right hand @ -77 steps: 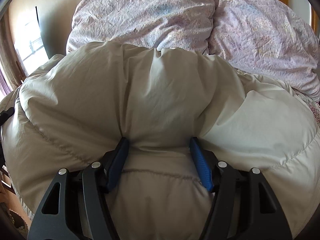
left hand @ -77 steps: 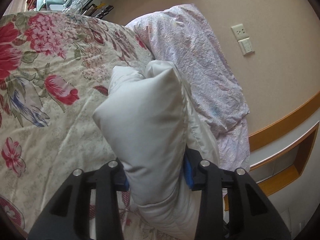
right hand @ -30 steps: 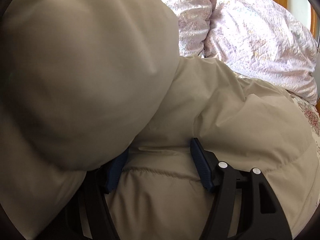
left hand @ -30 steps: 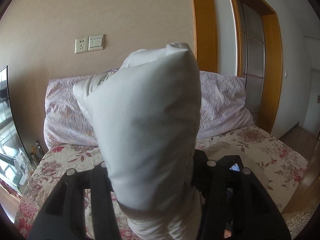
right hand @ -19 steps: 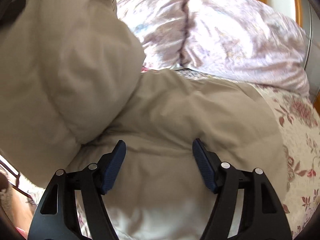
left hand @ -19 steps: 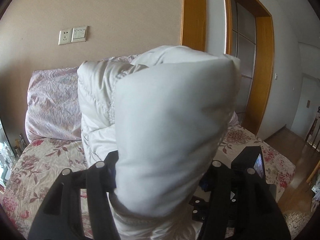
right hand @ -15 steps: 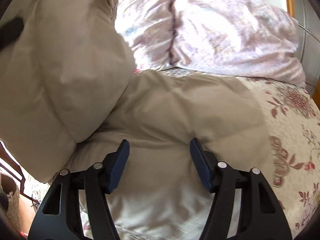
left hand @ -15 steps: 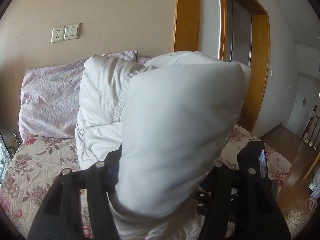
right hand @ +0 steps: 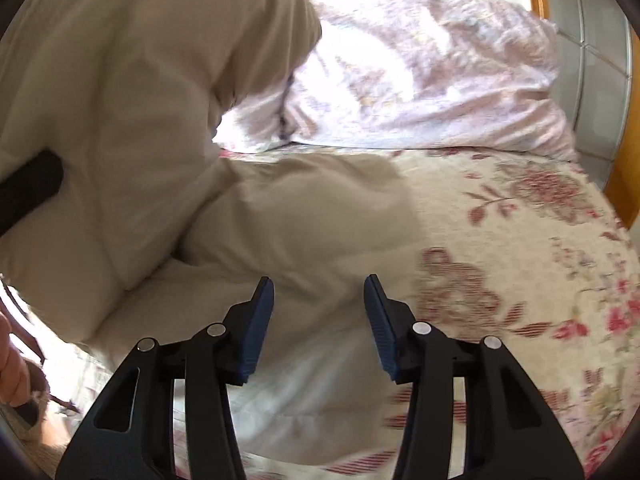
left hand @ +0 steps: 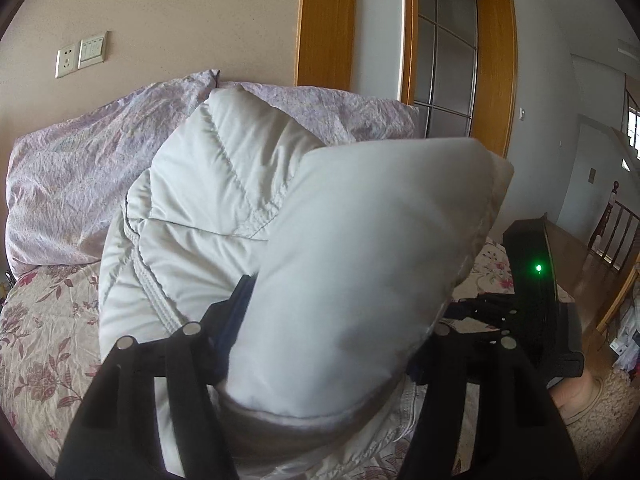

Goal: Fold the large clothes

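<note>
the left gripper point(left hand: 336, 312) had a thick puffed fold of the pale down jacket point(left hand: 224, 184) wedged between its jaws, which stood fairly wide around the bulk and had just been opening further; the padded fabric filled the gap from one blue pad to the other and bulged up in front of the camera, so the hold still looked like a grip. the rest of the jacket hung and piled to the left of that fold, its quilted seams showing, above the floral bedspread point(left hand: 44, 340) and in front of the lilac pillows point(left hand: 72, 176) against the wall. the right gripper point(right hand: 319, 320) had nothing pinched: its jaws stood apart with bare blue pads, having just been closing somewhat, and hovered over the flattened lower part of the jacket point(right hand: 280, 232) spread on the bedspread point(right hand: 520, 248). in that view the raised part of the jacket loomed at the upper left, lifted clear of the bed, with a black piece of the other gripper poking out at the left edge. part of the person's hand point(right hand: 10, 364) showed at the far left edge.
</note>
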